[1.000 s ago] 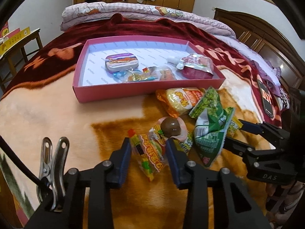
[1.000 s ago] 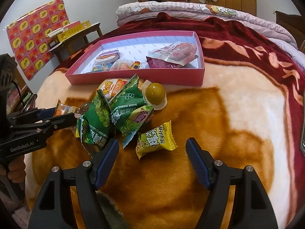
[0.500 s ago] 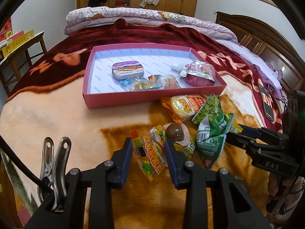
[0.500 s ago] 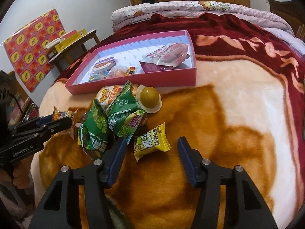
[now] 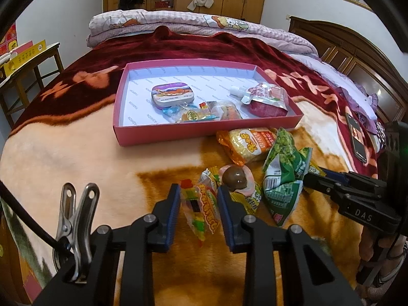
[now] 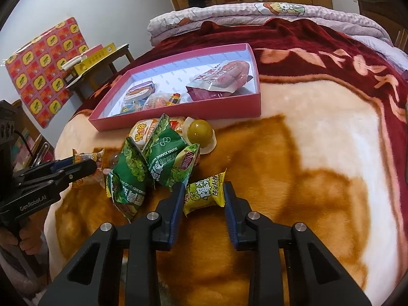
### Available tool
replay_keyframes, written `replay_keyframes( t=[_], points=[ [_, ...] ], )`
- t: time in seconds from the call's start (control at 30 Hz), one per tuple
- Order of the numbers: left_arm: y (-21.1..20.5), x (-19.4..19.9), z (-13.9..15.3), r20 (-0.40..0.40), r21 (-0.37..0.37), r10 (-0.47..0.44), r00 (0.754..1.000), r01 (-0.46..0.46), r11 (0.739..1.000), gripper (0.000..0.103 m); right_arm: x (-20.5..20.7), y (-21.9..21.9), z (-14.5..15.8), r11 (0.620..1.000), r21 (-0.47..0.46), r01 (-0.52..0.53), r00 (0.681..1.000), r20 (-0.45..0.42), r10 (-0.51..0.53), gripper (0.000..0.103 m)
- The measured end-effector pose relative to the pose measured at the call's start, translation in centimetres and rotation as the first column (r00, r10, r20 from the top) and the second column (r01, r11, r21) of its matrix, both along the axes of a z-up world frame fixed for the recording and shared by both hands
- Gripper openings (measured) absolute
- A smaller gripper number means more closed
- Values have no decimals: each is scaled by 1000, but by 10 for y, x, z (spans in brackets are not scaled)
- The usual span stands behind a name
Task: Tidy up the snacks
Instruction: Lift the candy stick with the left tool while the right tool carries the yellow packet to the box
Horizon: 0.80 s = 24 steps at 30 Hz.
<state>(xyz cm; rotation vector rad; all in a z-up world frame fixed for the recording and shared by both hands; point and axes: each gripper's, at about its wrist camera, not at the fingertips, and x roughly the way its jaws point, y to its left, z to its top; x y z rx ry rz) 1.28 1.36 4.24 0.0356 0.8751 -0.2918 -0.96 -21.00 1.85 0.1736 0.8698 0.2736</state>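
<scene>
Two hand-held grippers, both angled steeply down toward the blanket (image 6: 318, 153) on the bed, side by side over the near part of it. Left hand-held gripper (image 5: 199, 199): blue pads (image 5: 173, 211) closing on a gummy candy packet (image 5: 201, 211), which stands between them and touches both; black body seen from the right wrist view reaching in from the left edge, held by a hand (image 6: 15, 237) at its grip. Right hand-held gripper (image 6: 204, 196): pads (image 6: 230, 214) clamped tight on a yellow lemon candy packet (image 6: 205, 193), pinched at both ends and puckered in the middle; from the left wrist view, fingertips lying just beside a green pea bag (image 5: 283, 178). Between the two, a loose heap: a second green bag (image 6: 130, 173), an orange-yellow noodle snack bag (image 5: 247, 145), a round brown ball in a pale wrapper (image 5: 236, 177). Beyond the heap, toward the far side of the bed, a pink shallow box (image 5: 178, 132) with a small tin (image 5: 172, 95), a red spout pouch (image 5: 265, 99) and a few wrapped sweets (image 5: 193, 113) along its near wall. Near the right edge of the bed, a phone (image 5: 355, 135) lying flat.
</scene>
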Motion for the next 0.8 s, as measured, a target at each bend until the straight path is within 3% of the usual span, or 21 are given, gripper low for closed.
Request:
replay_keyframes(
  t=[0.8],
  points=[
    [10, 0, 18, 38, -18, 34, 999, -33, 999, 29, -6, -6, 23, 1000, 13, 24, 997, 77, -25, 30]
  ],
)
